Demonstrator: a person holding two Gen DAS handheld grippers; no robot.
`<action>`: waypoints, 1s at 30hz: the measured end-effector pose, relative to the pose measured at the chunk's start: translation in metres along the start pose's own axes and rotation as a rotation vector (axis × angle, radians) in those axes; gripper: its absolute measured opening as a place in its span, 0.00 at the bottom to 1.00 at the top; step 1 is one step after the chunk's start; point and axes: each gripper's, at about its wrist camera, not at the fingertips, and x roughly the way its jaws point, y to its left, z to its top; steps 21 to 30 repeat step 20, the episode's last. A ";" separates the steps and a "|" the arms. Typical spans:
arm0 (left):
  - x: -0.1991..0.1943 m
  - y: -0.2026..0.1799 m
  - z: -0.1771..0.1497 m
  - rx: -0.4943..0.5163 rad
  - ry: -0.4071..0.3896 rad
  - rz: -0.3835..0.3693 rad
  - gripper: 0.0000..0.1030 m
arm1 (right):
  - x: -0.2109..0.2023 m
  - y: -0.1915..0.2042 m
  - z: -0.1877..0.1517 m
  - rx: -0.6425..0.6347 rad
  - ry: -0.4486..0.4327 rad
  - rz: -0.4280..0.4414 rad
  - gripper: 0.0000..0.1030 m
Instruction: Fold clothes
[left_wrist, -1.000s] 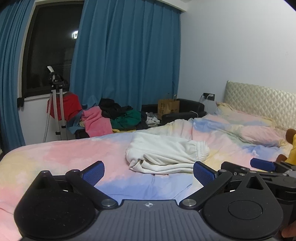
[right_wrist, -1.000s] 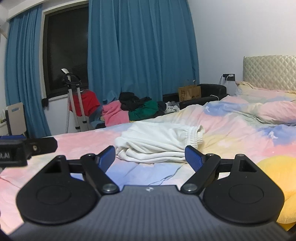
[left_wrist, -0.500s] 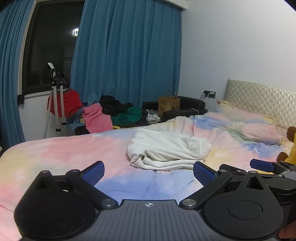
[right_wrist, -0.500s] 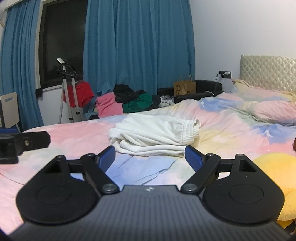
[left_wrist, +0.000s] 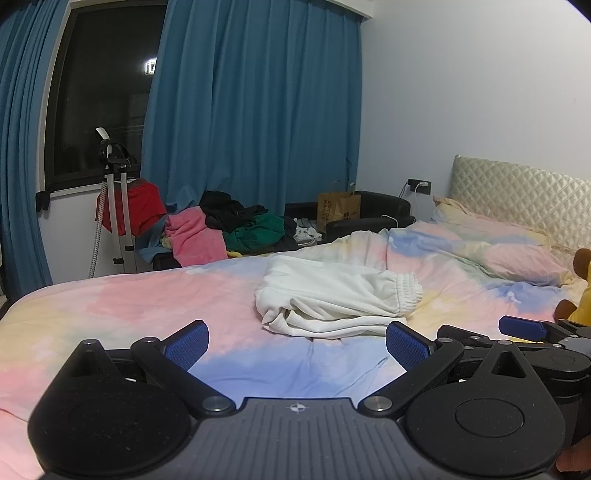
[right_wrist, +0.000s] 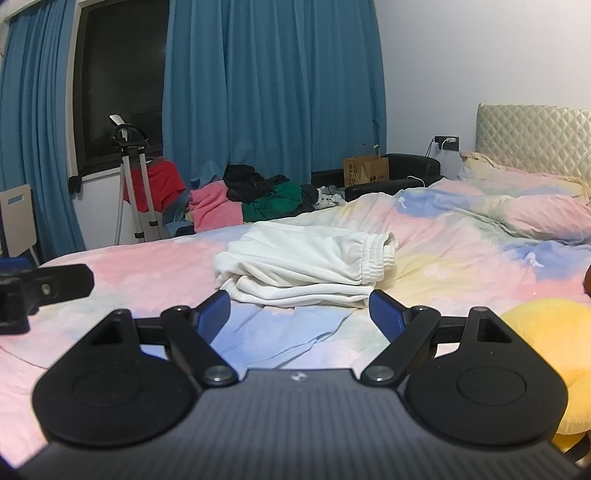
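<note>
Blue curtains (left_wrist: 251, 110) and a dark window (right_wrist: 118, 81) back a bed (left_wrist: 129, 306) covered in a pastel tie-dye quilt.

From the left wrist view, the left tool (left_wrist: 297, 341) hangs low over the quilt near the foot edge of the bed, its blue-padded fingers spread wide with nothing between them. Just beyond lies the white garment (left_wrist: 332, 301), folded into a thick bundle near the middle of the bed. Its long axis runs crosswise, with the elastic waistband (left_wrist: 406, 291) pointing toward the headboard (left_wrist: 517, 184) side and the rumpled fold ends toward the opposite side. At the right of this view the right tool shows from the side, with a brown and yellow plush toy (left_wrist: 580, 288) past it.

The right wrist view shows the right tool (right_wrist: 299, 314) likewise spread and empty, the garment straight ahead. Only this view shows a large yellow cushion (right_wrist: 543, 332) just beside the tool and a pale chair back (right_wrist: 16, 218) at the far left; part of the left tool juts in there too.

Past the far edge of the bed are a heap of pink, black and green clothes (right_wrist: 258, 195), a tripod (left_wrist: 114, 206), and a brown paper bag (right_wrist: 365, 170).
</note>
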 end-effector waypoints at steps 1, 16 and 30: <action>0.000 -0.001 0.000 0.002 0.000 0.001 1.00 | 0.000 -0.001 0.000 0.003 0.002 0.000 0.81; 0.003 -0.004 -0.002 0.008 0.004 0.000 1.00 | 0.002 -0.003 0.003 0.004 0.008 -0.001 0.81; 0.003 -0.004 -0.003 0.009 0.005 -0.003 1.00 | 0.002 -0.003 0.003 0.005 0.010 -0.001 0.81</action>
